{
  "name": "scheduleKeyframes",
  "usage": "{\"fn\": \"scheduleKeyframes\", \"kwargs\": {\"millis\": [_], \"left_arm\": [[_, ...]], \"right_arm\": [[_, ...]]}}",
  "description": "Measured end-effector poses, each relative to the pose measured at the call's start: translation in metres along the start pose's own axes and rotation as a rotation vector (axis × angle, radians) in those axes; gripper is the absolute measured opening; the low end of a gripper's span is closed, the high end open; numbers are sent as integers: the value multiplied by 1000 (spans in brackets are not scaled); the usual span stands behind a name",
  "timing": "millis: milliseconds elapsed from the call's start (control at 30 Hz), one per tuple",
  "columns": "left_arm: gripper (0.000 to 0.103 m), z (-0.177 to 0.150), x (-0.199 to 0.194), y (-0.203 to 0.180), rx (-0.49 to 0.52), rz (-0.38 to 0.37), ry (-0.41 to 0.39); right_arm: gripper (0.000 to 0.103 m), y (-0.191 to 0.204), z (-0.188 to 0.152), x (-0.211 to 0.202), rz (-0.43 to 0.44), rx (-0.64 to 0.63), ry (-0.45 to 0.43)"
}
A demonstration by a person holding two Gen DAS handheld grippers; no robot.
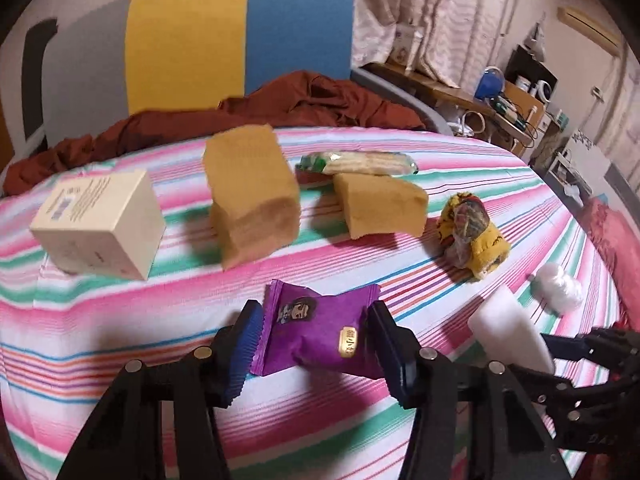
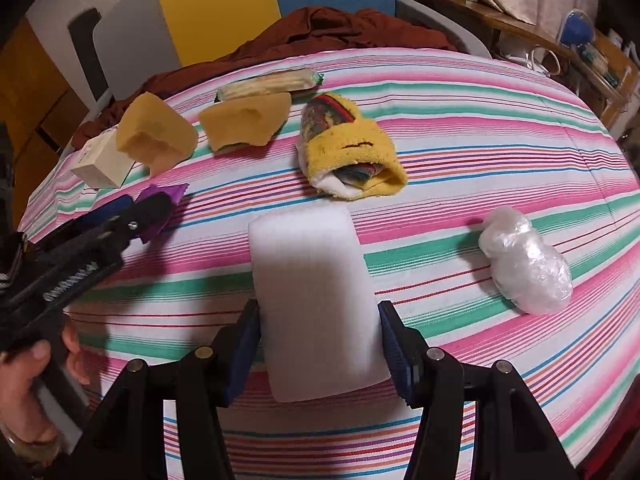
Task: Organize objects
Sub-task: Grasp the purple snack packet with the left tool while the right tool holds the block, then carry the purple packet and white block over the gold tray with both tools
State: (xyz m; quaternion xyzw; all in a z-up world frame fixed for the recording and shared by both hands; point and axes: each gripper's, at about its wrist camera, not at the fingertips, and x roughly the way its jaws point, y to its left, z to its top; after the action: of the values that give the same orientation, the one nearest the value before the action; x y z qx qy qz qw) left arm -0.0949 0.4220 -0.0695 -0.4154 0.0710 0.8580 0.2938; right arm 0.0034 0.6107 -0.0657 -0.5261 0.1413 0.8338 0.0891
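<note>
My left gripper is shut on a purple snack packet just above the striped cloth; it also shows in the right wrist view at the left. My right gripper is shut on a white foam block, which also shows in the left wrist view at the right. On the cloth lie a cream box, two tan sponges, a green cracker pack, a yellow rolled towel and a clear plastic wad.
A rust-brown cloth is heaped at the far edge, before a grey, yellow and blue panel. A wooden shelf with clutter stands at the far right. The cloth-covered surface drops off at the right edge.
</note>
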Motion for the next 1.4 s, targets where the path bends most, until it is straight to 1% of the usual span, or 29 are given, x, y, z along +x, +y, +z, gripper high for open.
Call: {"fn": "scheduleKeyframes", "kwargs": {"millis": [133,233,367,567,867,1067,1233,1300,1400], "left_arm": [[44,-3,-5,-1,42,-1,-33],[42,-7,-8,-2,58,17,-44],[41,-14,-18,3,52,16,-67],[41,-31,-40,11,42,17,-114],[40,-55,-79,14,60,24,-155],[40,-75,-111,23,28,3,-181],[40,-86,-142,29,35,0,-231],[40,-89,-154,34,18,0,-246],[40,-90,-171,48,-46,-2,-259]], "right_arm": [[58,0,0,0,4,0,2],[58,2,1,2,6,-4,1],[58,1,1,-3,15,5,-21],[58,-2,2,-13,55,30,-70],[58,6,-1,-13,78,8,-73],[58,23,-4,-11,83,-53,-73],[58,35,-8,-7,107,-76,-66],[58,40,-9,-6,107,-88,-69],[58,45,-9,-4,118,-95,-70]]}}
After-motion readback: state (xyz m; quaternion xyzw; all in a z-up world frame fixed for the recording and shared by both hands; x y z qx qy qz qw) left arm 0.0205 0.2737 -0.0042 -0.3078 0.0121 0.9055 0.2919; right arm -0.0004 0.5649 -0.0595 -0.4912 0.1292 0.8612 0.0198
